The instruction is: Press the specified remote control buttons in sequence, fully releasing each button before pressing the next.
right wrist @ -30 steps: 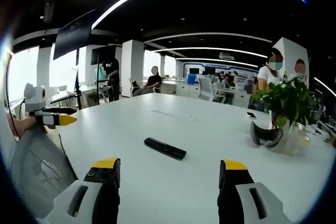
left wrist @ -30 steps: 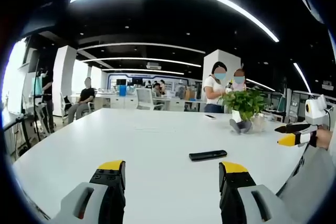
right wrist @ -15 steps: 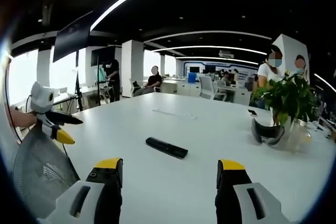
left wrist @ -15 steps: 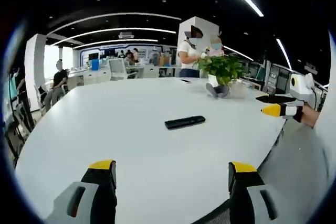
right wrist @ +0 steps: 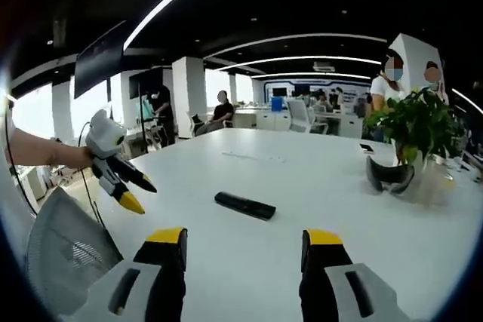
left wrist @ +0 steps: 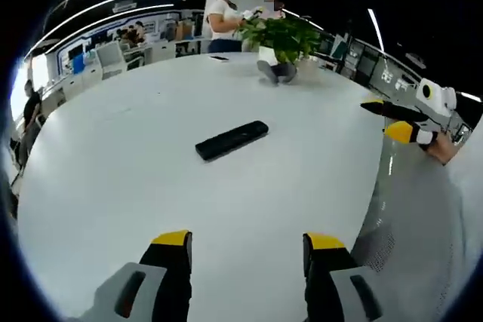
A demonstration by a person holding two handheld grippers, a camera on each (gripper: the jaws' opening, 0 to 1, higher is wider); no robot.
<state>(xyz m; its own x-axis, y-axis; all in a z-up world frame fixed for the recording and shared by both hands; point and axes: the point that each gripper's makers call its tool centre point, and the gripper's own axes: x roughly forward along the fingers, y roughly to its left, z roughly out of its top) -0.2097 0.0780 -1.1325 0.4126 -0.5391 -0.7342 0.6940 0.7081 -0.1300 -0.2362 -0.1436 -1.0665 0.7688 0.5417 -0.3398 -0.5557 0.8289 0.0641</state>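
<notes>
A black remote control [left wrist: 231, 139] lies flat on the white table [left wrist: 136, 171], well ahead of my left gripper [left wrist: 247, 240], whose yellow-tipped jaws stand open with nothing between them. In the right gripper view the same remote control [right wrist: 244, 205] rests on the table [right wrist: 317, 186] ahead of my right gripper [right wrist: 244, 237], also open and empty. The right gripper [left wrist: 395, 119] appears at the right edge of the left gripper view, held off the table. The left gripper [right wrist: 126, 185] shows at the left of the right gripper view, tilted down over the table's edge.
A potted green plant [left wrist: 280, 38] stands at the far side, with dark headphones [right wrist: 390, 175] at its base. A small dark phone [left wrist: 219, 58] lies beyond. A mesh chair back [right wrist: 64, 250] stands by the near edge. People stand behind the plant.
The left gripper has lifted and tipped downward, so its view looks down on the table and remote. The right gripper view has barely shifted.
</notes>
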